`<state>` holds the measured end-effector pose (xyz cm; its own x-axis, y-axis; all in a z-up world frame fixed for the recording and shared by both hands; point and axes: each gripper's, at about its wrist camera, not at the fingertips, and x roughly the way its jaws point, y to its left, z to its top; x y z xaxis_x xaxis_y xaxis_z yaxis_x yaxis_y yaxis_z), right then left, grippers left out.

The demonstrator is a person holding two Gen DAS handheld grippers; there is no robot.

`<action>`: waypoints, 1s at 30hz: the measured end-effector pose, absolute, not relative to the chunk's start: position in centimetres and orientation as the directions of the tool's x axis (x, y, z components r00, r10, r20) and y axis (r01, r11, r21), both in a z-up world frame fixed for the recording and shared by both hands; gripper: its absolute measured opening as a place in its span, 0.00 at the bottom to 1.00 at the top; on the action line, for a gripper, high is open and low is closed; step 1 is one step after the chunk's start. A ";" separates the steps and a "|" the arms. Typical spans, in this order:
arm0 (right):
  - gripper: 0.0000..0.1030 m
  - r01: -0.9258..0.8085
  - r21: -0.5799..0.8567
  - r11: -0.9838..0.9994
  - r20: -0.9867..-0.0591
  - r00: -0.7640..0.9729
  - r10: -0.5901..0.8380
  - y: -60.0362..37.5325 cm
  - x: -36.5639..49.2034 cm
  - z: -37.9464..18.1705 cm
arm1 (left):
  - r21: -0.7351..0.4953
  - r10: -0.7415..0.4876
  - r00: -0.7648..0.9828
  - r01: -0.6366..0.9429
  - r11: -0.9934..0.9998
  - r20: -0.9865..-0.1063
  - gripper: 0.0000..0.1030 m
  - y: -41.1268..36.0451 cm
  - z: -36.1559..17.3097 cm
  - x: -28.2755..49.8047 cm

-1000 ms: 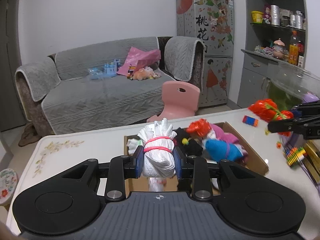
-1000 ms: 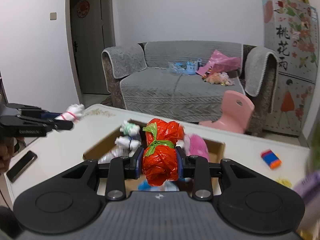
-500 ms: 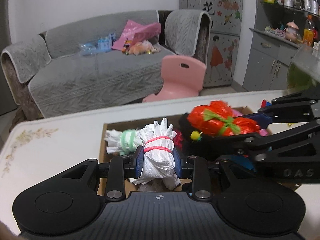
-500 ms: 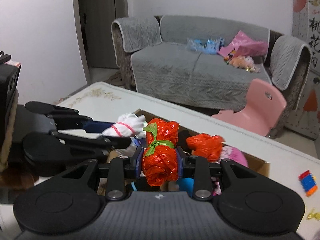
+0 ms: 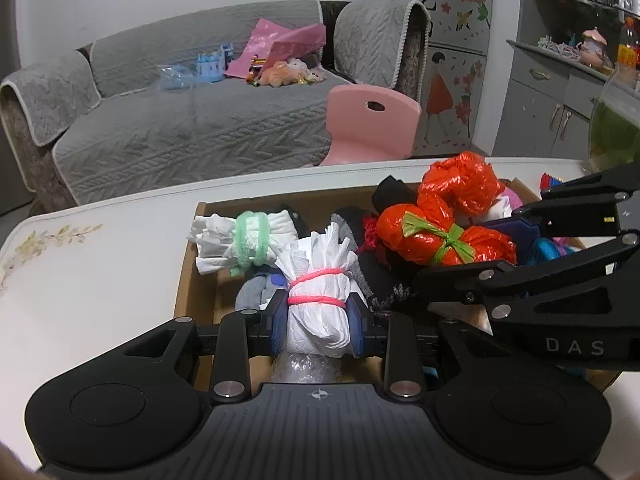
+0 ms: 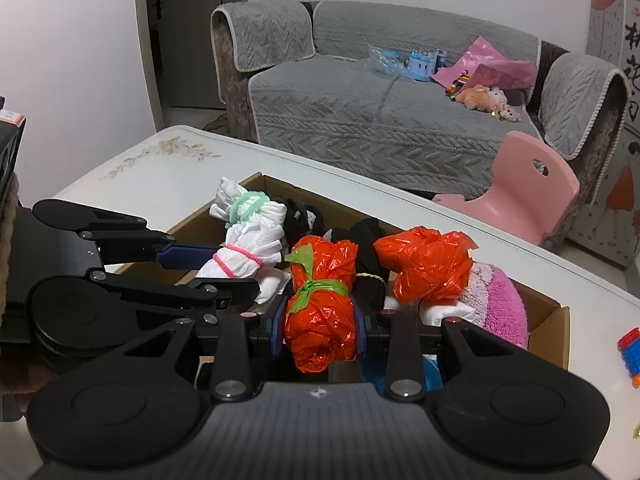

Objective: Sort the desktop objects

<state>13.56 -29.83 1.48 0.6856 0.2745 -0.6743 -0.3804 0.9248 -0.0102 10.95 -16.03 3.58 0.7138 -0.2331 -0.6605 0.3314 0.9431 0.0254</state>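
Left gripper (image 5: 318,322): fingers (image 5: 277,320) closed narrow on a white plastic-bag bundle (image 5: 318,300) tied with two pink bands, pads pressing both its sides. The bundle stands upright over the near-left part of the cardboard box (image 5: 188,276).

Right gripper (image 6: 318,332): fingers (image 6: 276,330) closed narrow on an orange plastic-bag bundle (image 6: 320,312) tied with a green strip, held over the box's near middle. In the left wrist view this gripper reaches in from the right; "DAS" reads on its black body.

Counts in the box: two white bundles, the held one and one with a pale green band (image 5: 240,242) lying at the far-left corner. Two orange bundles, the held one and a loose one (image 6: 426,266) just to its right. Black and grey sock-like pieces (image 5: 362,248) between them; number unclear. One pink fluffy item (image 6: 500,302) at the right end. Blue fabric low in the box, partly hidden.

The box sits on a white desk (image 5: 88,280) with a floral print at its corner. One small red-and-blue block (image 6: 630,350) lies on the desk right of the box.

Beyond: one pink chair (image 5: 370,124), one grey sofa (image 5: 192,120) carrying toys and a pink bag, one cabinet (image 5: 452,40) with flower decals and Chinese characters, "桃花" legible.
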 end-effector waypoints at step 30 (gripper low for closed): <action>1.00 -0.327 0.035 0.944 -0.568 0.771 0.288 -31.3 6.3 6.4 | 0.054 -0.197 0.796 0.277 0.959 -0.572 1.00 -14.5 8.6 -0.1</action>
<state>6.28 -31.28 6.44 0.7713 0.2879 -0.5676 -0.3271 0.9444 0.0345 -0.06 -14.54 8.63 0.7963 -0.1973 -0.5719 0.2767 0.9594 0.0543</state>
